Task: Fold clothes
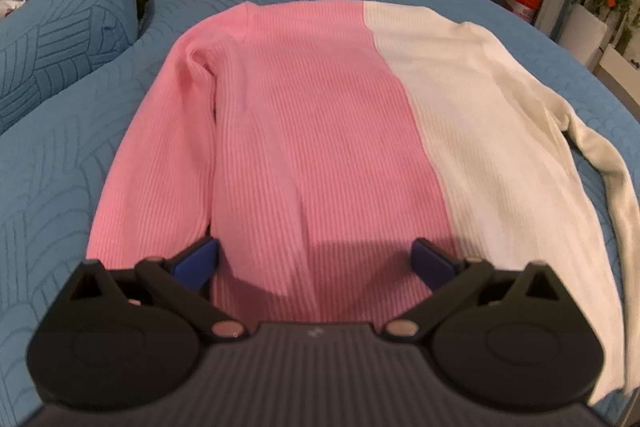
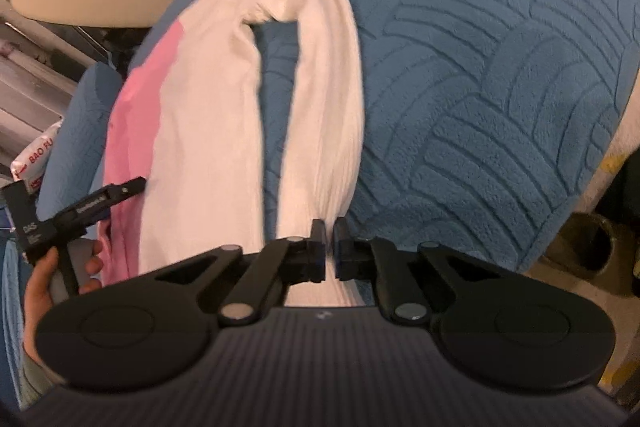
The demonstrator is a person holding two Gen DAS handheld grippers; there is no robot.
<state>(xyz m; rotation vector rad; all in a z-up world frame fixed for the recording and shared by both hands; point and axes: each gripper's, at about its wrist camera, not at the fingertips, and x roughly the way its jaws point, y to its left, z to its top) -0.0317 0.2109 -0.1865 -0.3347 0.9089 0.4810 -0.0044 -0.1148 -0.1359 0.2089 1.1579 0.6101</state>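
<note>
While the sweater (image 1: pixel 320 131) lies flat:
Right gripper (image 2: pixel 330 247): pinched tight on the white sleeve (image 2: pixel 328 99), which runs straight ahead.
Left gripper (image 1: pixel 316 259): wide open, holding nothing, pink side ahead.

left wrist view faces up the sweater (image 1: pixel 304 131) from its hem; right wrist view looks close along its white sleeve (image 2: pixel 328 99).

Pink/white ribbed sweater (image 1: pixel 328 131) flat on bed, white sleeve (image 2: pixel 332 99) pinched.
</note>
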